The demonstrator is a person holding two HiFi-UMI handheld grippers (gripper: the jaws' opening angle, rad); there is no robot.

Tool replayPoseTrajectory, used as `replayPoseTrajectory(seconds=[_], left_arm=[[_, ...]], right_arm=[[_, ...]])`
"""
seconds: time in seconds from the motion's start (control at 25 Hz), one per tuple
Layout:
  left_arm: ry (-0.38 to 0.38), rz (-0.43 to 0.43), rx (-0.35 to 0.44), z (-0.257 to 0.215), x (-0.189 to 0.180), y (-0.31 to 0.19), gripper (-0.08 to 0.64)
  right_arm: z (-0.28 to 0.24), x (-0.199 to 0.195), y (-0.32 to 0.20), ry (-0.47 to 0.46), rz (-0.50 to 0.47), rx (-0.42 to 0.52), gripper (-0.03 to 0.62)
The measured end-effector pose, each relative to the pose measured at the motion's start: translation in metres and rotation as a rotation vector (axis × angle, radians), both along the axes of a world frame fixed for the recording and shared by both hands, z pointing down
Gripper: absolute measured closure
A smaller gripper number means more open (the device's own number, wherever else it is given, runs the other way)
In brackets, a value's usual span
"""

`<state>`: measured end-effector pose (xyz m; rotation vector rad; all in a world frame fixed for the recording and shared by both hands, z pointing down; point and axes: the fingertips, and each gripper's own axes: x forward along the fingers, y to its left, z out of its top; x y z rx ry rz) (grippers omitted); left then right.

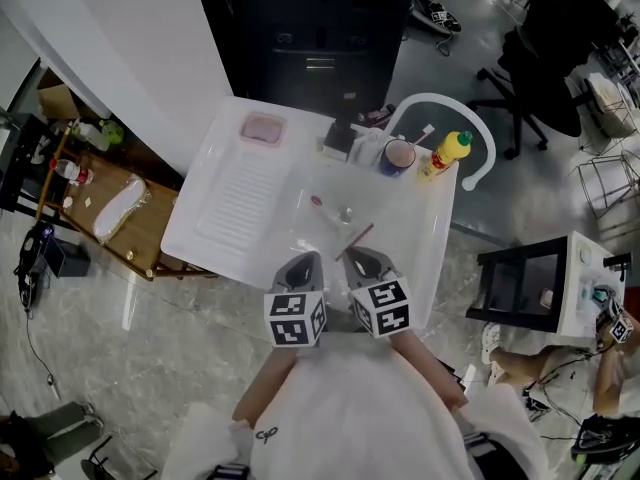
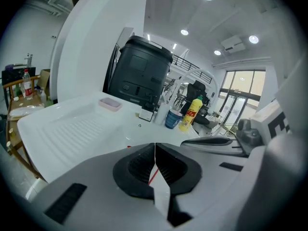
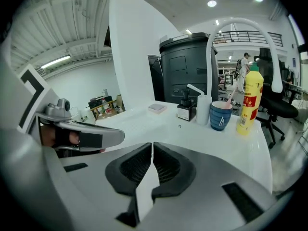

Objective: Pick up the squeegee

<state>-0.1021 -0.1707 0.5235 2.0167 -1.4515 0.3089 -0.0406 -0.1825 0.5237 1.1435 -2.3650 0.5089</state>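
Note:
A thin reddish rod (image 1: 355, 240), which looks like the squeegee's handle, lies slanted in the white sink basin (image 1: 300, 230). Its blade end I cannot make out. My left gripper (image 1: 303, 265) and right gripper (image 1: 362, 261) hover side by side over the sink's near edge, just short of the rod. Both are shut with nothing between the jaws. In the left gripper view the closed left gripper (image 2: 155, 158) shows a sliver of the red rod (image 2: 152, 176) behind it. The right gripper view shows the closed right gripper (image 3: 152, 159), with the rod hidden.
Along the sink's back edge stand a pink soap dish (image 1: 263, 128), a black dispenser (image 1: 338, 140), a blue cup (image 1: 398, 156), a yellow bottle (image 1: 445, 154) and a white arched faucet (image 1: 470, 133). A ribbed drainboard (image 1: 235, 203) lies left. A wooden side table (image 1: 120, 218) stands further left.

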Motion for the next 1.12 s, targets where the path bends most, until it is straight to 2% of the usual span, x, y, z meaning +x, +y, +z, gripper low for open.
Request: replayPoseTrajectory(seconds=[0.52, 0.92, 1.12], left_arm=[[0.015, 0.113, -0.026, 0.007, -0.045, -0.040, 0.532], [0.034, 0.136, -0.049, 0.008, -0.043, -0.052, 0.532], [0.029, 0.106, -0.054, 0.011, -0.040, -0.065, 0.532]], right_arm=[[0.019, -0.039, -0.034, 0.026, 0.075, -0.044, 0.561], [0.021, -0.041, -0.045, 0.033, 0.078, -0.061, 0.561], [0.026, -0.040, -0.059, 0.050, 0.045, -0.051, 0.561]])
